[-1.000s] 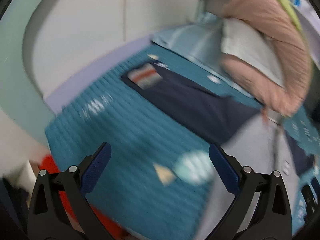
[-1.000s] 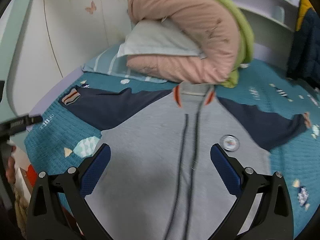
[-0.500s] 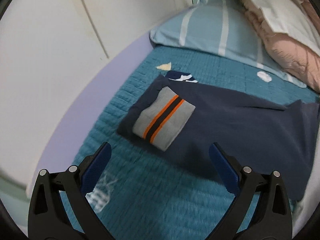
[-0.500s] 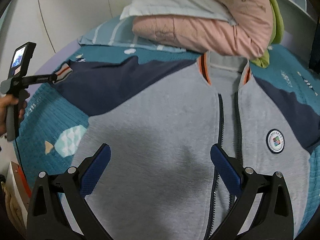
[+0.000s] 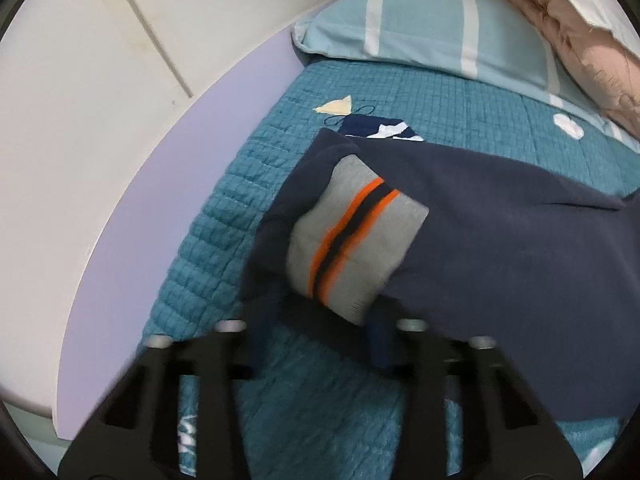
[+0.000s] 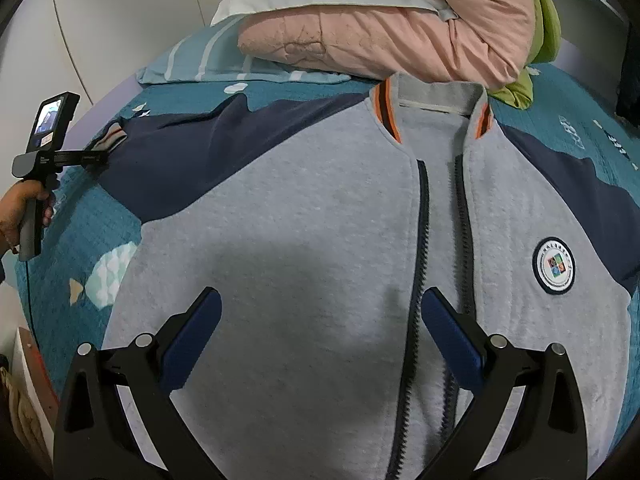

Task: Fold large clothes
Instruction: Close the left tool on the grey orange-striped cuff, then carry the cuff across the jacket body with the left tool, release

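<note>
The jacket lay front-up and spread on the bed, its collar touching the pink quilt and both navy sleeves extended outward. The left claw was at the end of the left-hand sleeve, its fingers drawn close together around the navy fabric just beside the grey cuff; motion blur prevented confirming that the grip was complete, although the narrow gap suggested it had clamped on the sleeve. The right claw hovered over the grey chest panel with its fingers wide apart, holding nothing. Judged risks: the left grip sat at the very edge of the fabric and could slip once the sleeve was pulled inward. With the body unrestrained, drag from the sleeve could shift or wrinkle the chest panel. The open zipper could let the front panels separate and skew the fold. The quilt at the collar could snag it.
</note>
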